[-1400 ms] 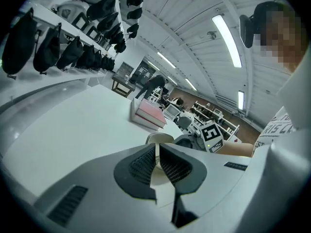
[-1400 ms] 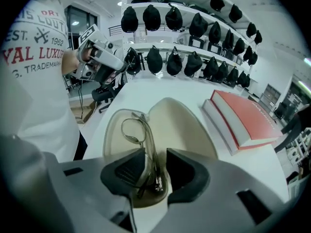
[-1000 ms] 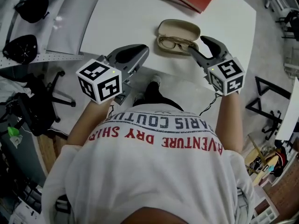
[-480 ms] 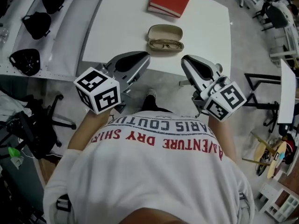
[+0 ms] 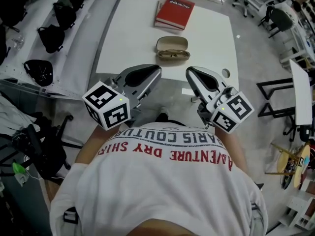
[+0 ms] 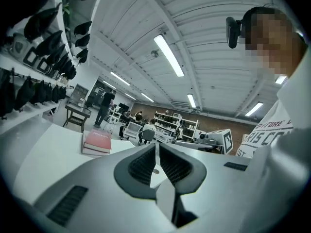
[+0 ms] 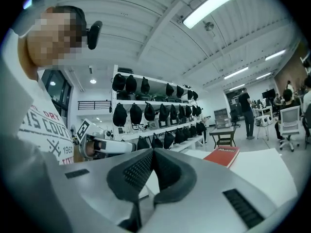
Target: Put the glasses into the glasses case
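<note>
The tan glasses case (image 5: 173, 43) lies open on the white table (image 5: 133, 33), and the glasses (image 5: 172, 55) rest folded in its near half. Both grippers hang in the air short of the table's near edge, pointing level toward it, well apart from the case. My left gripper (image 5: 156, 71) (image 6: 156, 147) is shut with nothing between its ribbed pads. My right gripper (image 5: 189, 72) (image 7: 153, 152) is also shut and empty. In both gripper views the jaws hide the case.
A red book (image 5: 175, 6) (image 6: 98, 142) (image 7: 223, 156) lies at the table's far edge. Shelves of black bags (image 5: 39, 33) run along the left, and a black metal frame (image 5: 275, 90) stands right of the table. The table has a round hole (image 5: 225, 73) near its front right corner.
Both grippers have risen and drawn back from the case toward the body. The right gripper, open beside the glasses a second ago, has shut on nothing. The glasses stay in the case.
</note>
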### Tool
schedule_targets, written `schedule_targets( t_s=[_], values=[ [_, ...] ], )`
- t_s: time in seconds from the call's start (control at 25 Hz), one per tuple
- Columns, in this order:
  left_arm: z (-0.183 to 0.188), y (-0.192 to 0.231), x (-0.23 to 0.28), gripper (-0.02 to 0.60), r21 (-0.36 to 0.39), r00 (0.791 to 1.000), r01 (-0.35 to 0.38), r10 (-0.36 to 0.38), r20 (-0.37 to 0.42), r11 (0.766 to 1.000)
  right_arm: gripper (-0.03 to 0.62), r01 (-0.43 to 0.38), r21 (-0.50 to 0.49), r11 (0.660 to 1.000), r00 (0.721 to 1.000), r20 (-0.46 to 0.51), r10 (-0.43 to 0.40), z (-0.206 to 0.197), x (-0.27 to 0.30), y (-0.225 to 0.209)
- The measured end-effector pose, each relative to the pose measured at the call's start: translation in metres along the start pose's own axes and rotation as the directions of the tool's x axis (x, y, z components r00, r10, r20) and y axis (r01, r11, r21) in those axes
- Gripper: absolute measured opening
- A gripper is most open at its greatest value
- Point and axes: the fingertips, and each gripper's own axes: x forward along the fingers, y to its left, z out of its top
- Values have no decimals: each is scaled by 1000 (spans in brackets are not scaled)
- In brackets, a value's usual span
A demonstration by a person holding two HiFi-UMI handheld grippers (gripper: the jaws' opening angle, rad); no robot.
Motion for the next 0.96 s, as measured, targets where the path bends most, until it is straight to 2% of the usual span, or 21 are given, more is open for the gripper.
schedule_targets(
  t_s=[0.32, 0.96],
  values=[
    [-3, -9, -14, 46, 11, 1000, -11, 11, 5, 1000, 23, 29, -21, 999, 999, 27, -28, 3, -16, 15],
    [-1, -14, -15, 46, 39, 1000, -8, 8, -5, 999, 23, 70, -41, 997, 997, 28, -69, 2, -22, 11]
  ],
)
